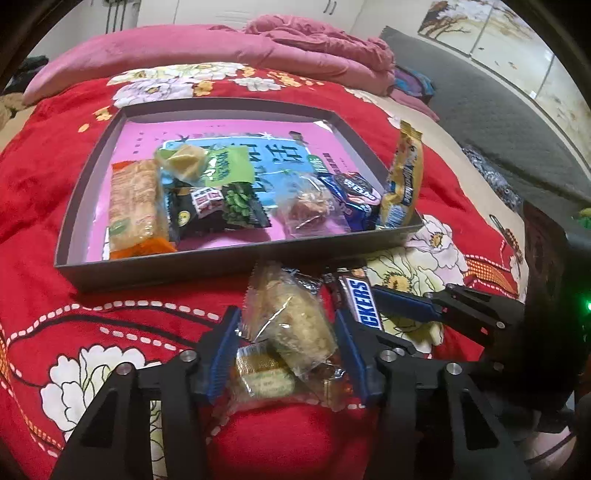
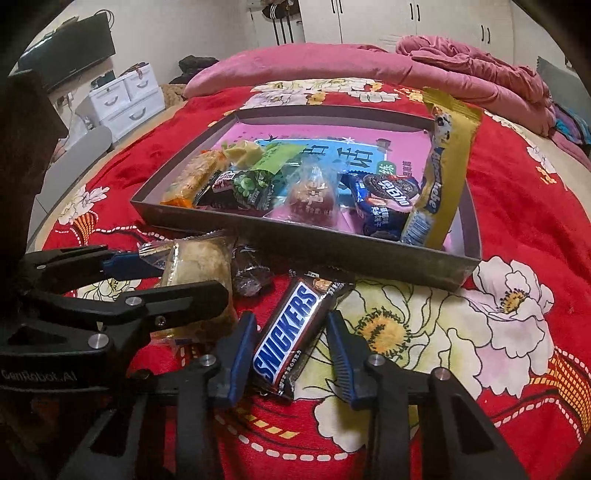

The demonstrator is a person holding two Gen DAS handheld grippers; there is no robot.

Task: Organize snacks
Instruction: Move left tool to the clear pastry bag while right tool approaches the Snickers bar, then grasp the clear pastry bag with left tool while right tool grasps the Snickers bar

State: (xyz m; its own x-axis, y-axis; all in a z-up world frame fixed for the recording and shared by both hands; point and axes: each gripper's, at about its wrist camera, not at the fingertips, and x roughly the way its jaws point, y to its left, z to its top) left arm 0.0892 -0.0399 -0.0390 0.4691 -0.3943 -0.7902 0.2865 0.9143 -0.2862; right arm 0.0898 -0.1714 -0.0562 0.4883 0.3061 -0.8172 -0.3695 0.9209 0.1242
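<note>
step in hand: lifting two loose snacks off the red floral bedspread (image 2: pixel 517 229) into the grey tray (image 1: pixel 155 267).
left gripper (image 1: pixel 286 345): narrowed astride clear-wrapped rice cake (image 1: pixel 295 317); pad contact unclear; pitched steeply down.
right gripper (image 2: pixel 291 345): narrowed astride snickers bar (image 2: pixel 291 328), right pad apart from wrapper; same pitch.
advice: close squarely mid-length, lift straight, clear tray's near wall, set beside oreo pack (image 2: pixel 388 199).

A red floral bedspread (image 2: pixel 517 229) covers the bed. A pink quilt (image 2: pixel 461 70) lies bunched at its far side. White drawer boxes (image 2: pixel 125 99) stand far left, below a dark television (image 2: pixel 70 48); white wardrobes (image 2: pixel 369 18) line the far wall.
</note>
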